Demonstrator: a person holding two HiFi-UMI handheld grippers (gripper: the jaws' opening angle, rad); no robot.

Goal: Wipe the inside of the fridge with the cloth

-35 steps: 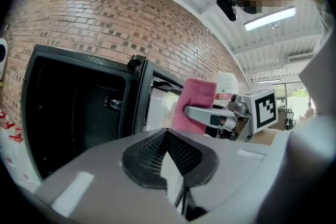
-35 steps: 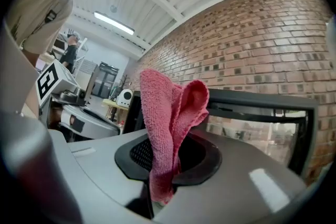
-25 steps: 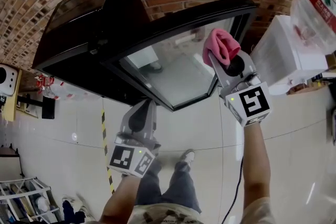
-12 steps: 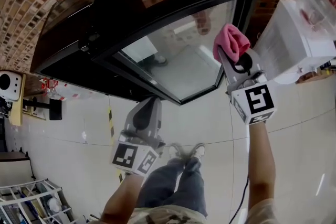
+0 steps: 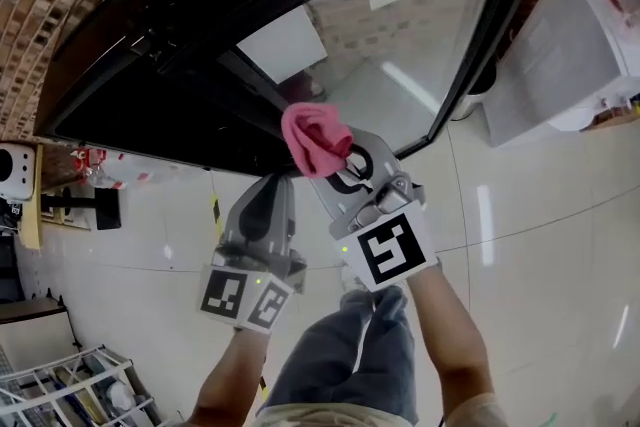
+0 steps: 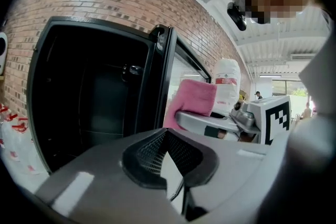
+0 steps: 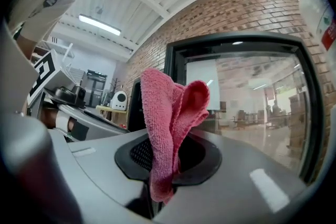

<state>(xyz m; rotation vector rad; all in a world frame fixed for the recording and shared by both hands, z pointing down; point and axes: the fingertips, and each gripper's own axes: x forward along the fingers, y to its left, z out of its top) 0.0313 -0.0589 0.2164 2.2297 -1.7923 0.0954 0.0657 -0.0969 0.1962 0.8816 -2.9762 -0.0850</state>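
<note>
Cloth: a pink cloth (image 5: 314,139) is bunched up, with its folds standing above the tips that pinch it; it hangs outside the fridge (image 5: 130,105), just in front of the dark opening, near where the glass door (image 5: 400,45) meets the cabinet
Right gripper (image 5: 330,167): jaws clamped on the lower part of the cloth, which fills the gap between them
Left gripper (image 5: 268,205): jaws together with nothing between them; held low, just beside the right one and aimed at the opening
Fridge: black cabinet against a brick wall; door swung wide; the inside is too dark to make out shelves
Step in hand: probably carrying the cloth in past the door edge; no inner surface looks touched yet
Doing it well: enter square to the opening, clear of the door frame; lay the loose folds against the wall, not the hard tips; keep the pinch firm so the cloth does not drag out; use long overlapping strokes
Risk: the door may swing back; the left gripper could steady it
</note>
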